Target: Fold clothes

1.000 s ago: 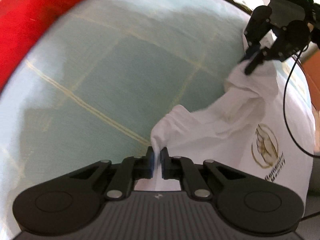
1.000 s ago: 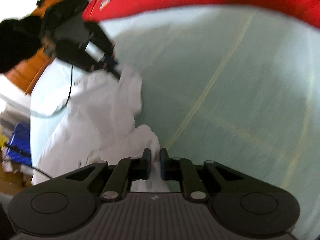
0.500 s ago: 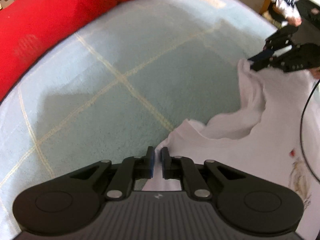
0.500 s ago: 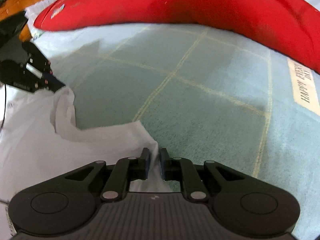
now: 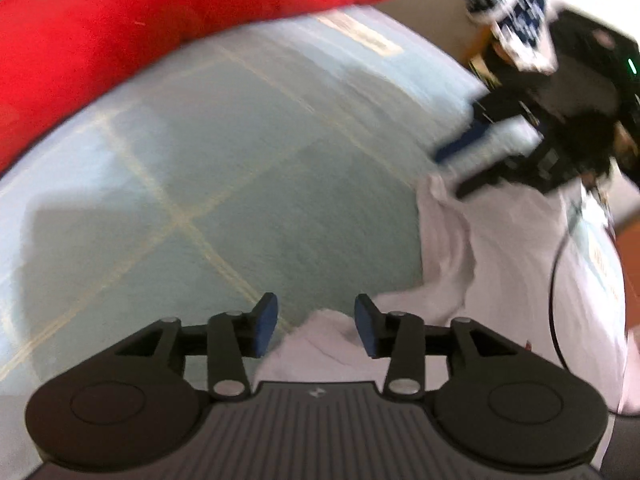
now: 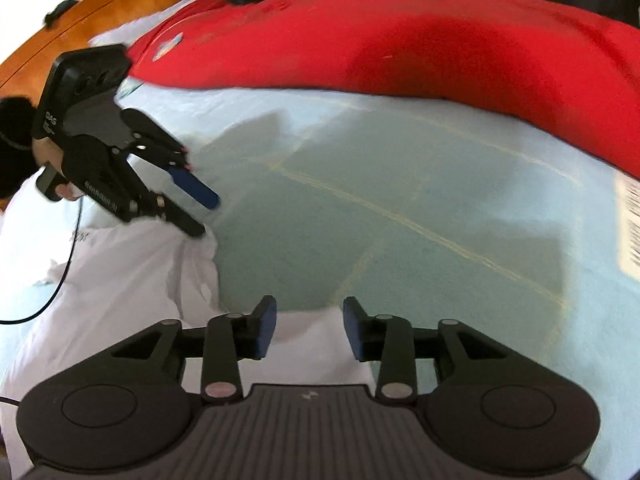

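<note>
A white T-shirt point(image 5: 504, 256) lies on the light blue bed cover point(image 5: 192, 168). Its top edge runs between my two grippers. My left gripper point(image 5: 316, 322) has its jaws opening, and a fold of the shirt lies loose between the blue pads point(image 5: 266, 328) without being pinched. My right gripper point(image 6: 308, 326) is also opening over the shirt's other corner point(image 6: 316, 344), which rests flat. Each gripper shows in the other's view: the right gripper point(image 5: 452, 172) at the upper right, the left gripper point(image 6: 206, 218) at the left, both open above the shirt point(image 6: 120, 280).
A red blanket point(image 6: 400, 40) is bunched along the far side of the bed cover point(image 6: 400, 200). A wooden headboard point(image 6: 100, 12) stands at the back left. A black cable point(image 5: 556, 280) trails over the shirt. Patterned cloth point(image 5: 512, 0) sits beyond the bed's corner.
Both grippers were shut on the shirt's upper corners and carried it down onto the bed. Both have now opened, and the corners have dropped onto the cover.
</note>
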{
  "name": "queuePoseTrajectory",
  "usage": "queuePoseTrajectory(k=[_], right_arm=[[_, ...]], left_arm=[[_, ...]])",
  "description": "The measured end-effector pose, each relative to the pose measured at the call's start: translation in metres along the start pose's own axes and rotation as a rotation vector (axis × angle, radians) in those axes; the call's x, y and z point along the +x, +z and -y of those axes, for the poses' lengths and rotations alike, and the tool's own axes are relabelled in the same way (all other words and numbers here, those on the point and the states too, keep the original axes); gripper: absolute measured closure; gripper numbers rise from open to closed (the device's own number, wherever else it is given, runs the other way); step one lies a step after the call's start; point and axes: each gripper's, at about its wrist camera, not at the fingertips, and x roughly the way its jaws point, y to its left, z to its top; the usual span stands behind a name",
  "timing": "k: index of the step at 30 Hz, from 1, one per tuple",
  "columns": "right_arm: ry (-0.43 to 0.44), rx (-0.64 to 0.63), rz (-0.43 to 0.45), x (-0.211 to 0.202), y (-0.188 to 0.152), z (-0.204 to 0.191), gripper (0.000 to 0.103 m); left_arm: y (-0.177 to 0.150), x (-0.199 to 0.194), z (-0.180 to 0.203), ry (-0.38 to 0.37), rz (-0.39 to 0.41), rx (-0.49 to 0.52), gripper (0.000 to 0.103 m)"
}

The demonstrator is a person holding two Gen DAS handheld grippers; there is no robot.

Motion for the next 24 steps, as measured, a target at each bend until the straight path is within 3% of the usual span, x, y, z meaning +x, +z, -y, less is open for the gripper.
queuePoseTrajectory(k=[5,7,8,10,14,18,21,24], right_arm=[[-0.001,-0.144,-0.143,0.036,0.007,-0.005,0.059],[0.005,-0.172,-0.173,0.036,0.007,-0.006,0.061],[0.002,-0.182,-0.185,0.035,0.008,-0.008,0.076],[-0.037,-0.231,-0.197,0.031,0.009,-0.014,0.094],[-0.141,-0.233,-0.135,0.022,0.012,-0.02,0.096],[-0.26,-0.152,-0.049,0.014,0.017,-0.015,0.09],[-0.221,-0.093,-0.023,0.004,0.014,-0.017,0.084],[-0.134,-0.075,-0.031,-0.005,0.009,-0.031,0.064]], left_arm=[[0.0,0.007,0.008,0.024,-0.078,0.08,0.066],[-0.003,0.004,0.012,0.039,-0.077,0.096,0.093],[-0.005,0.001,0.014,0.048,-0.067,0.093,0.093],[-0.009,-0.005,0.018,0.079,-0.041,0.088,0.094],[-0.008,-0.029,0.025,0.17,0.093,0.026,0.095],[-0.004,-0.047,0.021,0.226,0.189,-0.078,0.092],[-0.009,-0.059,0.023,0.195,0.204,-0.104,0.09],[-0.017,-0.066,0.03,0.163,0.201,-0.117,0.083]])
